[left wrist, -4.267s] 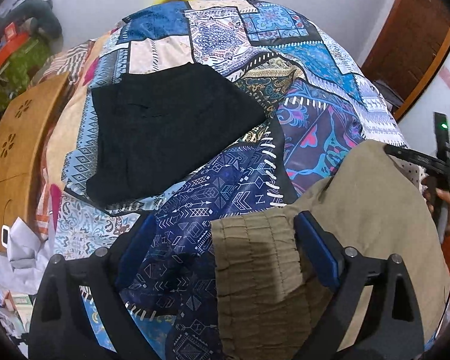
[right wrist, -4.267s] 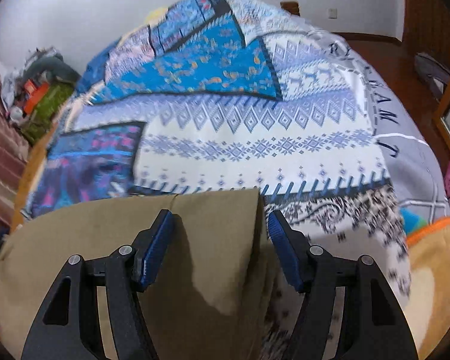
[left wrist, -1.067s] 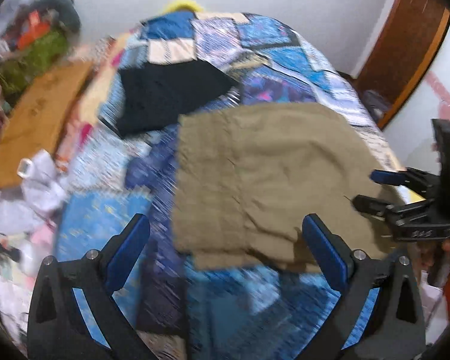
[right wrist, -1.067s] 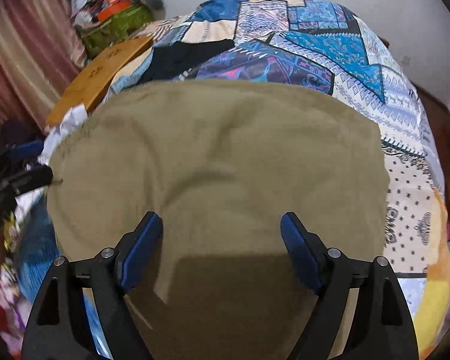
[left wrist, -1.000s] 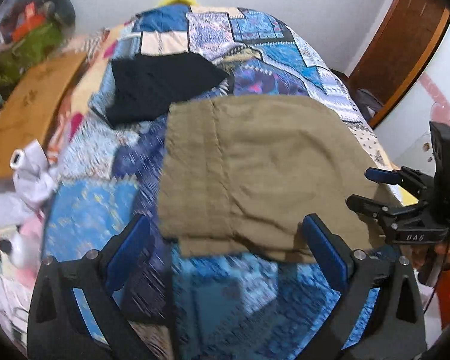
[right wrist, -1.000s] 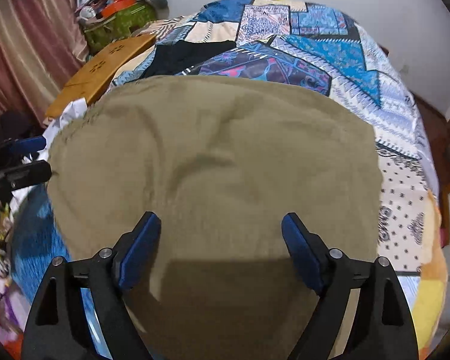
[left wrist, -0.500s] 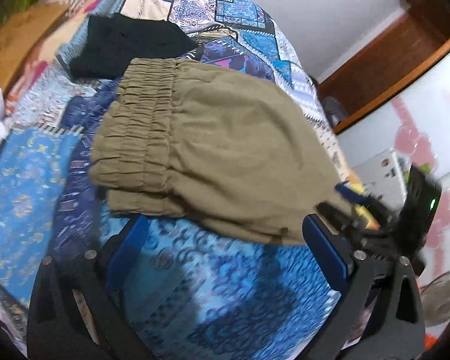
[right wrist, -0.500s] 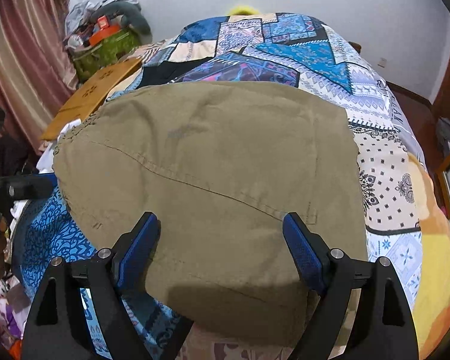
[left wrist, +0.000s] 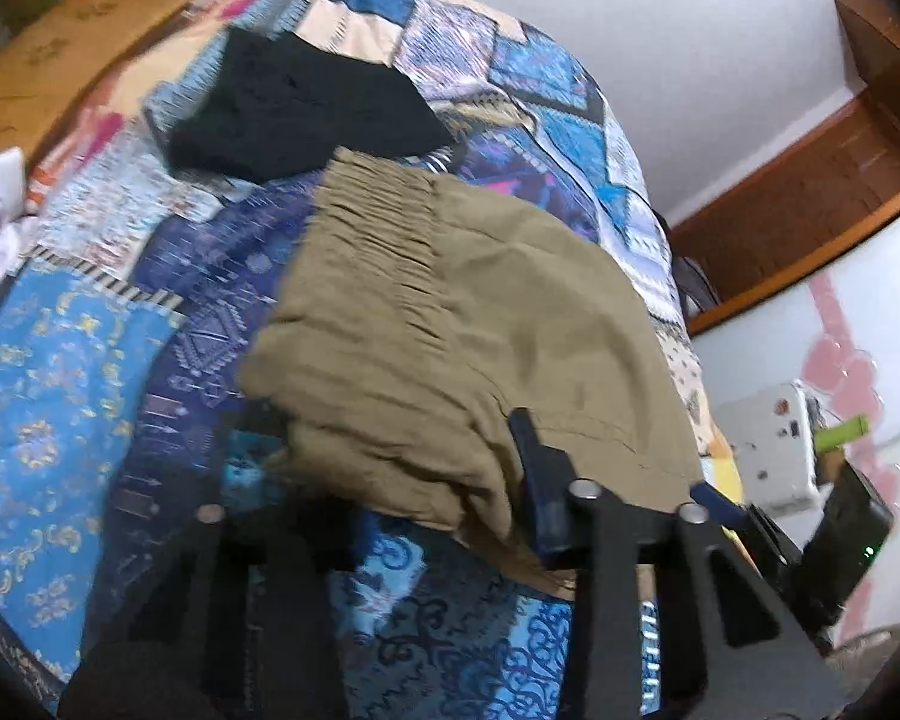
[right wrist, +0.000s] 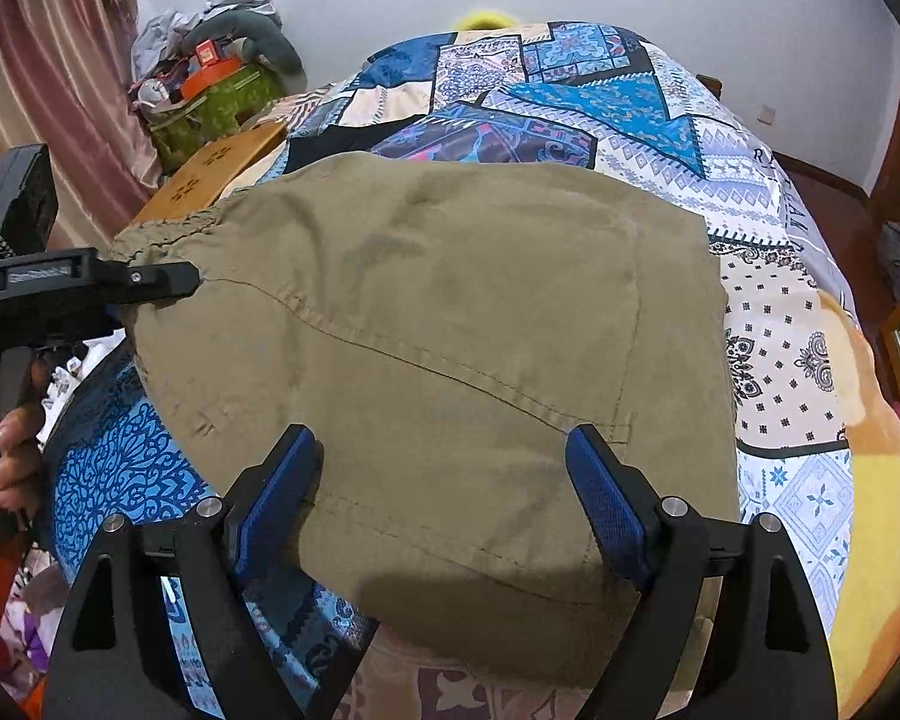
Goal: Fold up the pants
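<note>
Olive pants (right wrist: 426,348) folded on the bed (right wrist: 798,360).
Right gripper (right wrist: 444,498) fingers spread wide over the cloth; left gripper (left wrist: 390,480) fingers clamp its edge.

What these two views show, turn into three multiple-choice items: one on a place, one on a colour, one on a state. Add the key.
1. Where is the black garment?
A) on top of the pants
B) on the bed, beyond the waistband
C) on the floor

2. What colour are the pants?
A) khaki
B) red
C) white

3. How is the right hand-held gripper?
A) shut on the pants
B) out of view
C) open over the pants

Key:
1 B, it lies on the bed past the gathered waistband.
2 A, they look khaki in both views.
3 C, its blue fingers stand wide apart over the cloth.
</note>
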Action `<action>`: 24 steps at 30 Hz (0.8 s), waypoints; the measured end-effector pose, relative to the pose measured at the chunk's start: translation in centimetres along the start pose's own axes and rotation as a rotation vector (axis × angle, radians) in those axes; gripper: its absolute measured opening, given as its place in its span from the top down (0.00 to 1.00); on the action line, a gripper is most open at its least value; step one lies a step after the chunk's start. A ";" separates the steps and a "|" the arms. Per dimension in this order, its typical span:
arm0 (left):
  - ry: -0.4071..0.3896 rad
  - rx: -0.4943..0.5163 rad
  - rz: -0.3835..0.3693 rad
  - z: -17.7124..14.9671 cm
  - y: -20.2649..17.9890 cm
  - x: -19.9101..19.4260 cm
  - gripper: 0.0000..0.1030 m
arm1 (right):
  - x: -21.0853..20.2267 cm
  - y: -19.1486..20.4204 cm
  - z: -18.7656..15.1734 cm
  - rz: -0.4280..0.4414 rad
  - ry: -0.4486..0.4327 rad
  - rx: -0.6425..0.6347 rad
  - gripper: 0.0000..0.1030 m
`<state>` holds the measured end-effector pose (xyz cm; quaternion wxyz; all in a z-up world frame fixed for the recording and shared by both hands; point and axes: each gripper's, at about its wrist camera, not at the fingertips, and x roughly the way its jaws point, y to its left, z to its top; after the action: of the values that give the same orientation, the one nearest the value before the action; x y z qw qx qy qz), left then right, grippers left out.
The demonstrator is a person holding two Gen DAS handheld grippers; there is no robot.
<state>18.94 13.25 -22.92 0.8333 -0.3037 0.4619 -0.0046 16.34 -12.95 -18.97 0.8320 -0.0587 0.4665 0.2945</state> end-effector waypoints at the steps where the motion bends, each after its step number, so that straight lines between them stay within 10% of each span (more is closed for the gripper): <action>1: -0.017 -0.005 0.002 -0.1 0.1 -0.3 0.67 | -0.2 -0.1 0.0 0.004 -0.003 0.005 0.19; 14: -0.330 0.345 0.318 -1.3 -4.8 -7.5 0.73 | -1.8 -0.7 -1.0 -0.008 -0.022 0.041 0.22; 24: -0.449 0.476 0.377 -1.4 -8.9 -9.1 0.74 | -2.5 -1.8 -2.1 -0.005 -0.034 0.084 0.21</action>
<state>15.02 7.93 -11.95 0.9472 -0.0045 0.3016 0.1083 14.82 -16.28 -18.41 0.8422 -0.0199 0.4641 0.2737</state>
